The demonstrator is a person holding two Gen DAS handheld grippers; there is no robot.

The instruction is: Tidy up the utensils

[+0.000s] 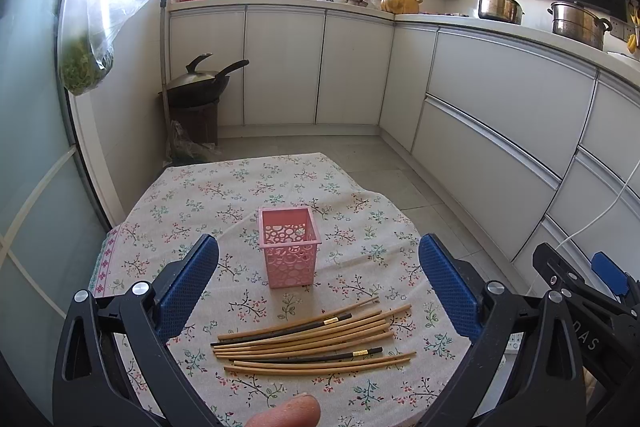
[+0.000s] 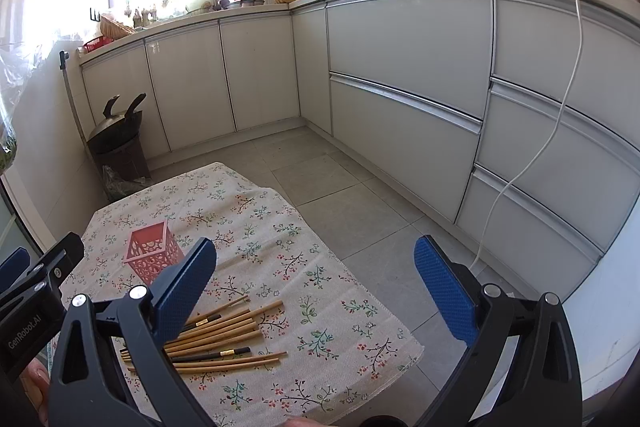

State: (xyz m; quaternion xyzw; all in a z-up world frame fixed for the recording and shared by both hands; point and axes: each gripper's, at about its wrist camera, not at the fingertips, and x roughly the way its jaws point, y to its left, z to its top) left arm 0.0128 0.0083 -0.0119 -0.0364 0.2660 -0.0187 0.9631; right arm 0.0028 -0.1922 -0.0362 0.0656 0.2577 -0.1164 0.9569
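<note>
Nothing sorted yet — the chopsticks [image 1: 312,343] all lie loose on the bench [image 1: 192,211], the pink basket [image 1: 289,247] empty; both grippers — left gripper [image 1: 318,281], right gripper [image 2: 314,285] — gape wide, holding nothing.

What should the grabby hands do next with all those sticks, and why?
Probably lower the left gripper onto the chopsticks and pinch one. They all lie loose on the tablecloth, the pink basket just behind them is empty, and both grippers are open, holding nothing.
</note>
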